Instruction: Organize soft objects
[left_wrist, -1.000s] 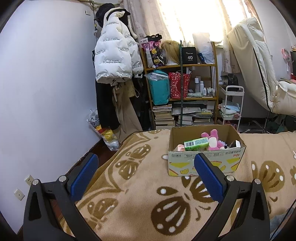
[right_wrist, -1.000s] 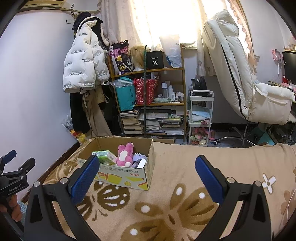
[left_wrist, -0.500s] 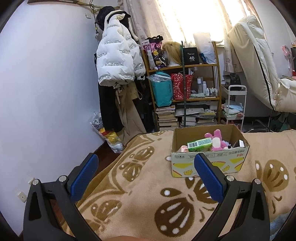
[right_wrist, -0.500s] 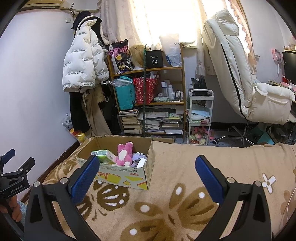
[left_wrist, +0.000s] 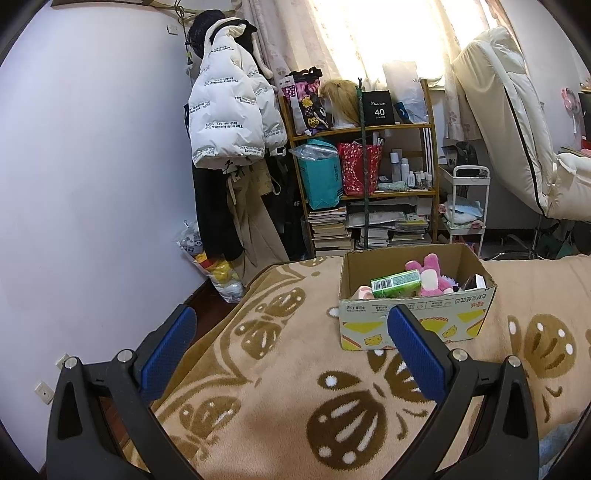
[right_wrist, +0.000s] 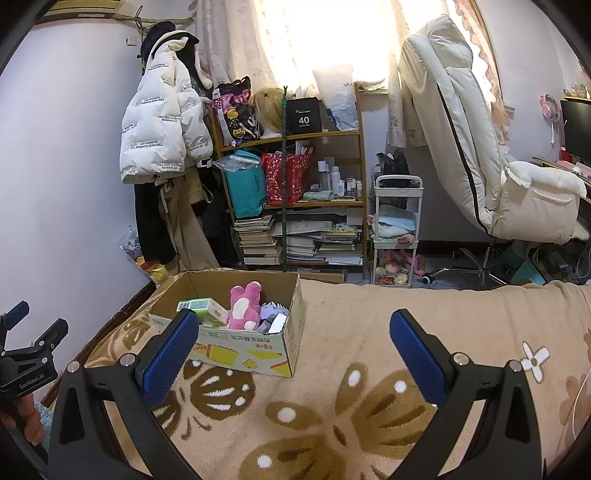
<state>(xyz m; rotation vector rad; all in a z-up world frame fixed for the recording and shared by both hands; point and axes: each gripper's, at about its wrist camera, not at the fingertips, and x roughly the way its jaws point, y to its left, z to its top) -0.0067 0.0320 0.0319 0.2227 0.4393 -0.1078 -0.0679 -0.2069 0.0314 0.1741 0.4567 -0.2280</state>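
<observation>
An open cardboard box stands on the tan patterned blanket. In it lie a pink plush toy, a green packet and other small items. The box also shows in the right wrist view, with the plush and green packet inside. My left gripper is open and empty, held above the blanket short of the box. My right gripper is open and empty, to the right of the box. The left gripper also appears at the left edge of the right wrist view.
A wooden shelf with books, bags and bottles stands behind the bed. A white puffer jacket hangs on the wall. A white cart and a cream reclining chair stand at right. The bed's left edge drops to the floor.
The left gripper has drawn back and risen a little, so the box looks slightly farther and higher. The right view has barely shifted. Both grippers stay open.
</observation>
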